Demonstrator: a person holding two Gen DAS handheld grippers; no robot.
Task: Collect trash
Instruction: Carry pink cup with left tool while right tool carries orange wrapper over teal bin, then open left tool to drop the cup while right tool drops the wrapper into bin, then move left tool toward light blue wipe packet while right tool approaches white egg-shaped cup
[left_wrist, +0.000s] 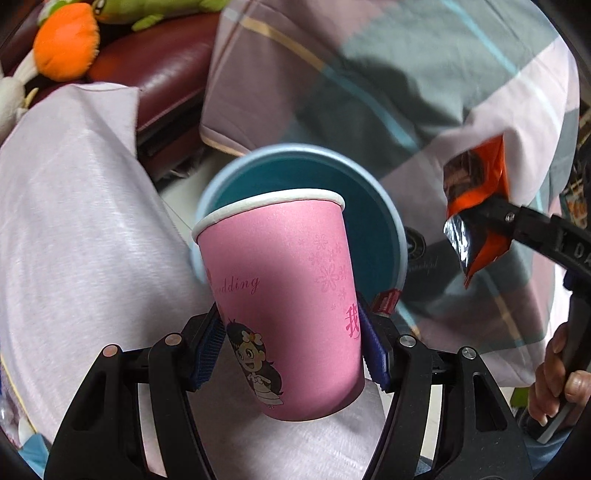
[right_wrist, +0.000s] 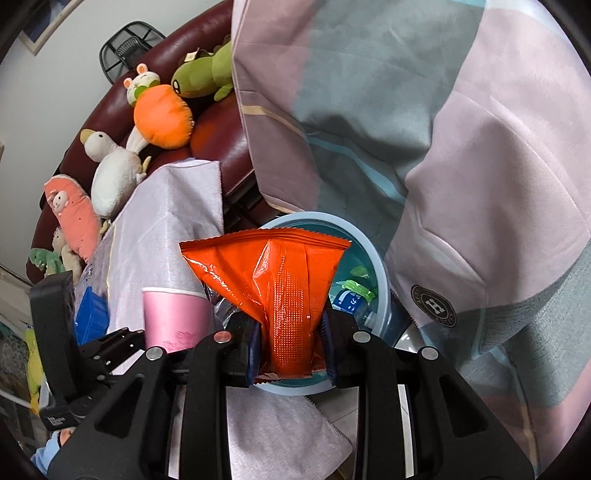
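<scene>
My left gripper (left_wrist: 291, 343) is shut on a pink paper cup (left_wrist: 284, 295) with a cartoon girl printed on it, held upright just in front of the light blue trash bin (left_wrist: 229, 173). My right gripper (right_wrist: 291, 343) is shut on an orange snack wrapper (right_wrist: 273, 280), hanging over the near rim of the same bin (right_wrist: 380, 273). Inside the bin lie a plastic bottle (right_wrist: 351, 299) and green scraps. The wrapper (left_wrist: 476, 206) and the right gripper (left_wrist: 491, 218) show at the right of the left wrist view, and the cup (right_wrist: 173, 317) at the lower left of the right wrist view.
A table under a pale lilac cloth (left_wrist: 74, 221) stands left of the bin. A pink and grey quilt (right_wrist: 443, 147) hangs behind and to the right. Plush toys (right_wrist: 162, 114) sit on a dark red sofa (right_wrist: 218, 144). A hand (left_wrist: 561, 384) grips the right handle.
</scene>
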